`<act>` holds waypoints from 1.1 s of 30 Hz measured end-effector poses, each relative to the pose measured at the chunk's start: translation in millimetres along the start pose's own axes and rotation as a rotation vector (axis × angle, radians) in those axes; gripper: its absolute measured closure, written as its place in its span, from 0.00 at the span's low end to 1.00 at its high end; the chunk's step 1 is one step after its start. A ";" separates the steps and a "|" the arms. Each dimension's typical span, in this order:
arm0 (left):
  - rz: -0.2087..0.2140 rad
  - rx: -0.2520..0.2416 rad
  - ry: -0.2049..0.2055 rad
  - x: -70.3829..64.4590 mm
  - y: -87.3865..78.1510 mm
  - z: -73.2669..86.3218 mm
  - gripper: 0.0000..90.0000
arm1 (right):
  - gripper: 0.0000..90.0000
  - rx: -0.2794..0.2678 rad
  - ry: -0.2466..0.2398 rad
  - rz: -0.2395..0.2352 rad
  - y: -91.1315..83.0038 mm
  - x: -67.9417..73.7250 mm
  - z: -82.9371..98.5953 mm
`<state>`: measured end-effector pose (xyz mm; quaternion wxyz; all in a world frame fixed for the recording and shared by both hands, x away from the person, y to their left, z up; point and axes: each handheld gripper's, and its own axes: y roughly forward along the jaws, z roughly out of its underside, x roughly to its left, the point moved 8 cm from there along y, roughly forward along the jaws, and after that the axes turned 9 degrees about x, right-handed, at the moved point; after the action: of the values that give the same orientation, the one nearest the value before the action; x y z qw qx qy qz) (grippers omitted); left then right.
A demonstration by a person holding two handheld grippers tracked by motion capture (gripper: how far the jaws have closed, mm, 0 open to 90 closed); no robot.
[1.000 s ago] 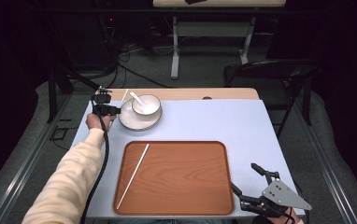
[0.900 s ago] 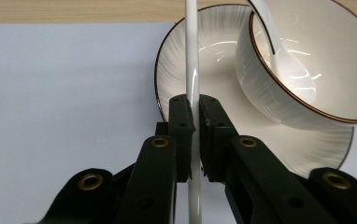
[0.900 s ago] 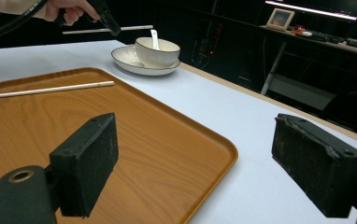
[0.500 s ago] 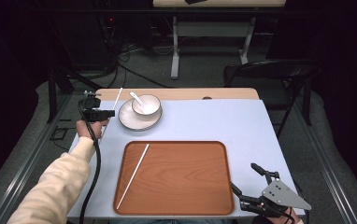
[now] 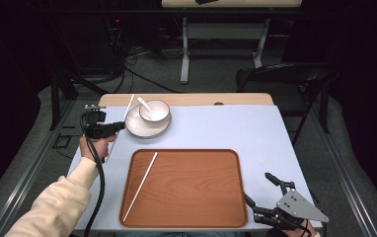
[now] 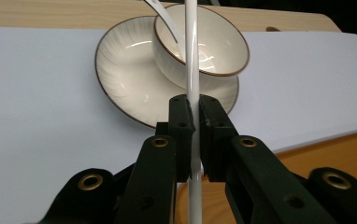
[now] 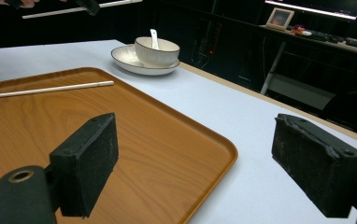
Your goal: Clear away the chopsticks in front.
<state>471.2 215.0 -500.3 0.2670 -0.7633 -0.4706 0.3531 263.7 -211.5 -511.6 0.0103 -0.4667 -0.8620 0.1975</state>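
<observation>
Dark room surrounds the pale counter (image 5: 216, 128). Left claw (image 6: 193, 122) is closed on a white chopstick (image 6: 189, 56), held above the counter just beside the plate (image 6: 120, 70) with the bowl (image 6: 214, 46). To do it well, carry it level and lay it on the wooden tray (image 5: 196, 187) parallel to the other chopstick (image 5: 140, 185). Right claw (image 7: 195, 163) is wide open and empty.

The high view looks forward and down from above my side of the table (image 5: 216, 128), covering the whole top and the floor beyond. The left gripper view sits close behind my left gripper (image 6: 194, 126), facing the bowl (image 6: 214, 42) and saucer (image 6: 130, 79) at near range. The right gripper view looks low across the tray (image 7: 120, 140) from the near corner; all three views share the bowl and saucer.
</observation>
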 end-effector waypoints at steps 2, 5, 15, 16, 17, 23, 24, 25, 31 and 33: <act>0.019 -0.002 0.008 -9.2 -0.9 7.5 0.94 | 0.16 0.003 -0.001 0.000 -0.1 0.3 0.2; 0.036 -0.001 0.018 -16.8 -0.9 13.8 0.94 | 0.16 -0.001 0.000 0.001 0.0 0.0 0.0; 0.090 -0.003 0.044 -43.0 -0.9 38.3 0.94 | 0.16 0.001 -0.001 0.000 -0.3 0.2 0.1; 0.093 0.000 0.049 -44.7 -0.7 40.7 0.94 | 0.16 0.001 0.000 -0.001 -0.3 0.2 0.2; 0.095 0.005 0.052 -46.1 -0.2 43.2 0.94 | 0.16 0.003 0.001 -0.001 -0.3 0.3 0.2; 0.100 0.015 0.056 -51.1 4.0 58.2 0.94 | 0.16 0.002 -0.001 -0.001 -0.2 0.3 0.2; 0.103 0.015 0.048 -51.8 5.0 61.4 0.94 | 0.16 0.003 -0.002 -0.001 -0.2 0.4 0.2; 0.108 0.018 0.045 -52.1 5.8 64.2 0.94 | 0.16 0.003 -0.003 -0.001 -0.3 0.4 0.2; 0.105 0.022 0.033 -53.1 10.9 76.5 0.94 | 0.16 0.003 -0.003 0.000 -0.2 0.3 0.2; 0.101 0.018 0.026 -52.9 12.4 80.3 0.94 | 0.16 0.002 -0.003 -0.002 -0.2 0.4 0.1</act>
<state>398.0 167.9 -543.1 0.2618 -0.7881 -0.4247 0.3606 263.3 -211.3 -511.7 0.0096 -0.4657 -0.8622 0.1991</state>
